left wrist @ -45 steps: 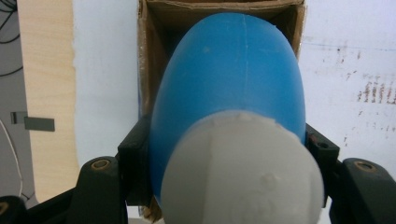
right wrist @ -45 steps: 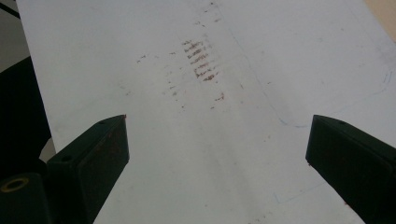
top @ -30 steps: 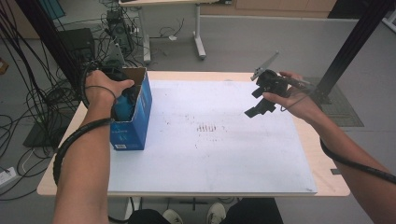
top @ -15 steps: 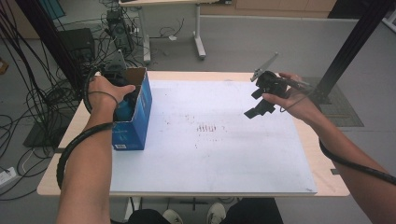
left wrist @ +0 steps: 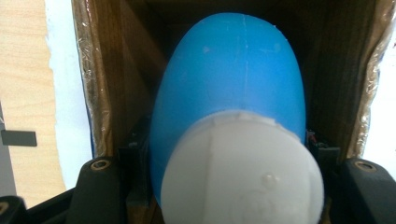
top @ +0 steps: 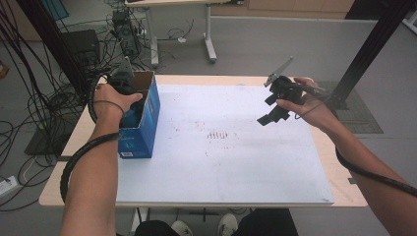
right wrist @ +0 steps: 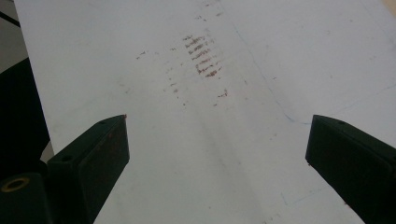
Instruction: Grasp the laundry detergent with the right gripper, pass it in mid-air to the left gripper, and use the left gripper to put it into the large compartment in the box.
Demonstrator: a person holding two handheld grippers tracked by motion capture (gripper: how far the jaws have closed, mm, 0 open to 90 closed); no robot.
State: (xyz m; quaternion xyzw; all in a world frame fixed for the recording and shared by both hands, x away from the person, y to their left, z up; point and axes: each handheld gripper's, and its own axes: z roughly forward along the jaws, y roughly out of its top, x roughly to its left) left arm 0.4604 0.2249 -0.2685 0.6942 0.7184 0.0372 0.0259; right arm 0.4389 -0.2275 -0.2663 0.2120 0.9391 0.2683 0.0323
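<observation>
A blue box (top: 147, 123) with an open top stands at the table's left. My left gripper (top: 132, 105) reaches down into it. In the left gripper view its jaws (left wrist: 233, 154) are shut on a blue plastic bottle (left wrist: 233, 84) with a white cap (left wrist: 243, 172), between the box's brown inner walls (left wrist: 116, 84). My right gripper (top: 268, 110) hangs over the right side of the white sheet (top: 221, 162). In the right gripper view it (right wrist: 217, 140) stands open with nothing between its fingers.
Brownish scuff marks (top: 221, 135) lie mid-sheet, also seen ahead of the right jaws (right wrist: 201, 56). Black cables (top: 29, 113) hang off the left of the table. A black post (top: 364, 54) rises at the far right. The wooden table edge (top: 339, 162) borders the sheet.
The left hand has edged slightly over the box, still gripping the bottle. The right gripper has kept still.
</observation>
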